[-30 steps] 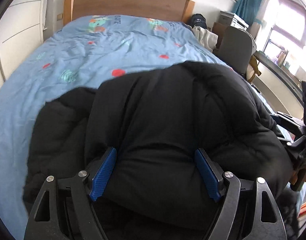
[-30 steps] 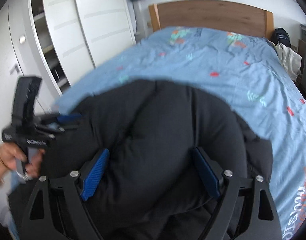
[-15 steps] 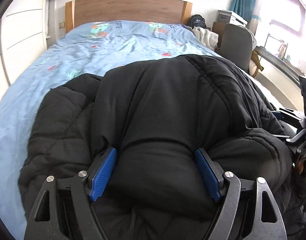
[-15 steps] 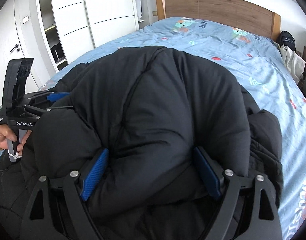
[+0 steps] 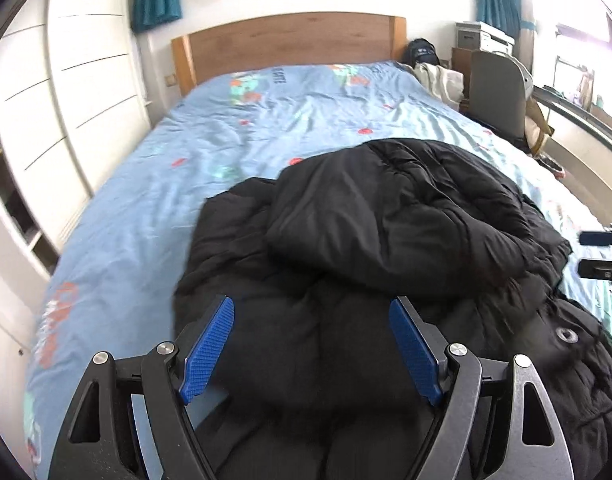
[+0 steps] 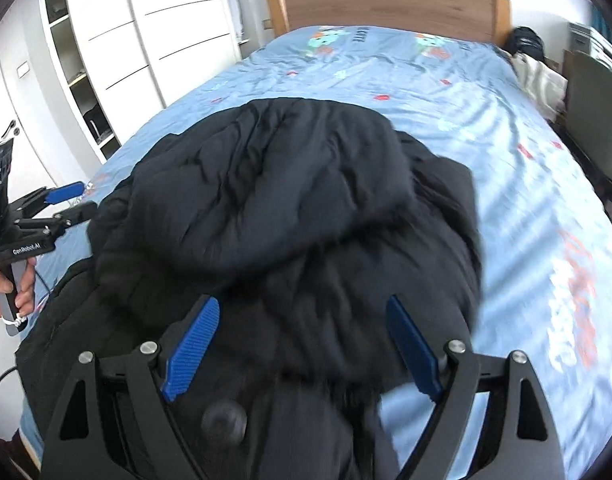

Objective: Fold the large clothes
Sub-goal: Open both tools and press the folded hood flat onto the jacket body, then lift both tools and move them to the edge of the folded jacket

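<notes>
A large black puffer jacket [image 5: 385,240] lies on the blue bed, its upper part folded back over the body; it also shows in the right wrist view [image 6: 286,208]. My left gripper [image 5: 311,344] is open and empty, hovering just above the jacket's near part. My right gripper [image 6: 302,340] is open and empty over the jacket's near part. The left gripper also shows at the left edge of the right wrist view [image 6: 62,204], held in a hand. The right gripper's tips show at the right edge of the left wrist view [image 5: 601,252].
The bed [image 5: 166,200] has a blue patterned cover and a wooden headboard [image 5: 290,44]. White wardrobes [image 6: 118,48] stand on the left. A grey chair [image 5: 497,96] and a desk stand on the right. A bag and light clothes [image 5: 437,76] lie by the headboard.
Both grippers have let go of the jacket fold and drawn back. The folded part now rests on the jacket's body, and bare jacket shows between each pair of fingers.
</notes>
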Action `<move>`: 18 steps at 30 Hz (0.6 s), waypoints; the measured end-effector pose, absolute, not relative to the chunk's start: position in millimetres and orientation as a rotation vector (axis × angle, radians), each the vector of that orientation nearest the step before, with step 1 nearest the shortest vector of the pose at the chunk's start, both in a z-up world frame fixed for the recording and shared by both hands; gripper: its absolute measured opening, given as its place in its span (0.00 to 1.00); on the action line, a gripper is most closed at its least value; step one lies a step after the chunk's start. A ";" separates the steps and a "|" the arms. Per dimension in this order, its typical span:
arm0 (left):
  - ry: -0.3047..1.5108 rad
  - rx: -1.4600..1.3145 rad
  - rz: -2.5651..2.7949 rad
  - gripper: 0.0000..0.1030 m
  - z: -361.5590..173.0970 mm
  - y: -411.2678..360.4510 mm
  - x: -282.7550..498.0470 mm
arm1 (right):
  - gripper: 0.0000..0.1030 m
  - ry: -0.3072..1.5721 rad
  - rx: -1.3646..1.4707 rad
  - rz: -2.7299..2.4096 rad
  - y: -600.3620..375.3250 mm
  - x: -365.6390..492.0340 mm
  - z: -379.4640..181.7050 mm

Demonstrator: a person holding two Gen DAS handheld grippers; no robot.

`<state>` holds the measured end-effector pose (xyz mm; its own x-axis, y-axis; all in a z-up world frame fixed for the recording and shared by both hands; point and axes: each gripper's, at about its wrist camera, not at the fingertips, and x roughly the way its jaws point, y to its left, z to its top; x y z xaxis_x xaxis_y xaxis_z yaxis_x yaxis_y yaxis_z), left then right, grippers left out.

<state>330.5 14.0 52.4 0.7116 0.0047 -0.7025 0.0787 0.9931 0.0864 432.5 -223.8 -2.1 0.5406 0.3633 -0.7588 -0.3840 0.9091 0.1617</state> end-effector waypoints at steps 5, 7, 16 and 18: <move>0.752 0.094 0.028 0.77 72.0 25.3 279.2 | 0.83 0.871 0.018 0.390 -252.4 363.1 24.5; 0.745 0.088 0.050 0.78 78.8 29.0 258.8 | 0.83 0.863 0.022 0.370 -262.6 339.3 33.1; 0.713 0.059 0.110 0.79 105.0 45.0 172.7 | 0.83 0.821 0.077 0.268 -302.6 235.8 67.7; 0.700 0.048 0.115 0.80 110.0 50.0 157.6 | 0.83 0.811 0.089 0.249 -307.3 219.4 73.4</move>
<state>157.6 50.0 110.0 0.7586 0.1221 -0.6400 -0.0898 0.9925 0.0830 219.4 -307.3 73.4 0.6617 0.2540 -0.7054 -0.1859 0.9671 0.1738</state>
